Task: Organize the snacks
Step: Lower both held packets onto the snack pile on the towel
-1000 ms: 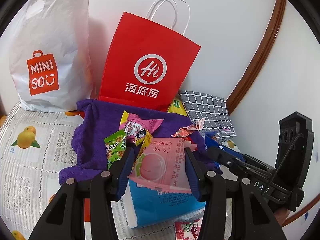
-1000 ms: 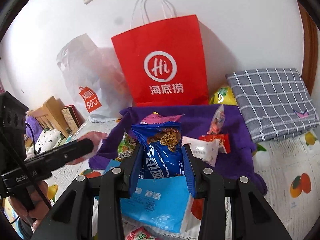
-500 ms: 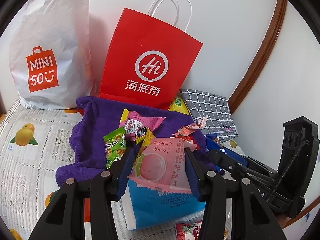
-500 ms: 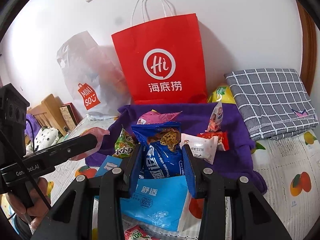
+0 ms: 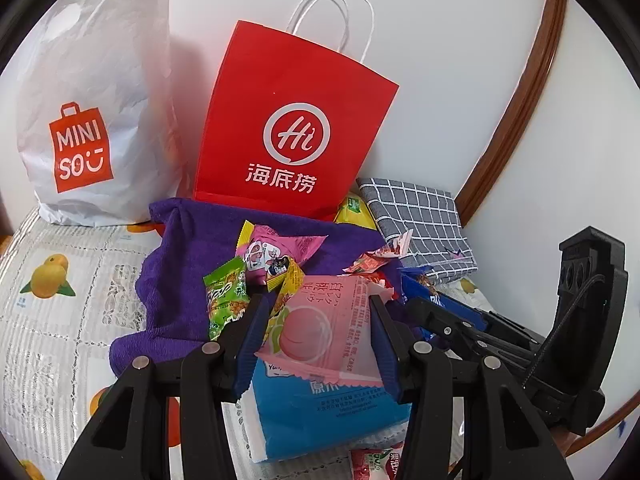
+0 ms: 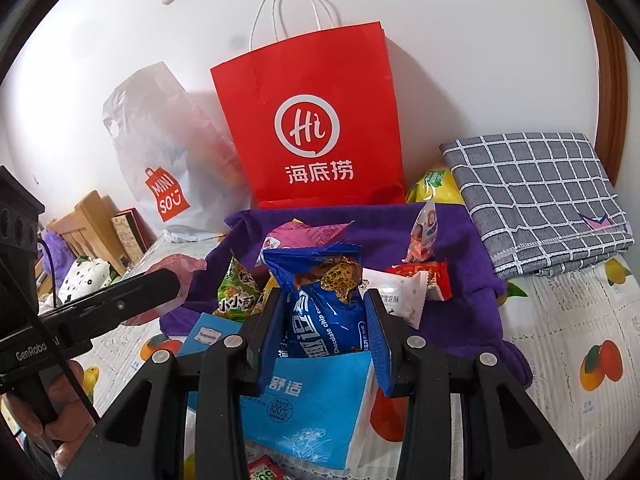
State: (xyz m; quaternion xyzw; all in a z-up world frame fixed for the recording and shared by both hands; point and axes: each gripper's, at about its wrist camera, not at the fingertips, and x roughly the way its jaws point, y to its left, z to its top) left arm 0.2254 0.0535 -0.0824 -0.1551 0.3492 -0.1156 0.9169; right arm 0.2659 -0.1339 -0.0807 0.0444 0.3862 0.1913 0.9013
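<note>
My left gripper [image 5: 318,312] is shut on a pink peach-print snack packet [image 5: 324,332], held above a blue tissue pack [image 5: 320,412]. My right gripper [image 6: 322,306] is shut on a blue chocolate chip cookie bag [image 6: 320,304], also over the blue tissue pack [image 6: 308,400]. Behind both lies a purple towel [image 5: 188,280] with several loose snacks: a green packet [image 5: 226,300], a pink packet [image 5: 280,248], a white packet [image 6: 400,296] and a red one [image 6: 424,276]. A red paper bag [image 6: 316,128] stands upright against the wall behind the towel.
A white MINISO plastic bag [image 5: 88,120] stands left of the red bag. A folded grey checked cloth [image 6: 532,196] lies at the right, with a yellow packet [image 6: 436,184] beside it. The fruit-print tablecloth [image 6: 572,340] covers the table. A wooden chair [image 6: 88,220] sits far left.
</note>
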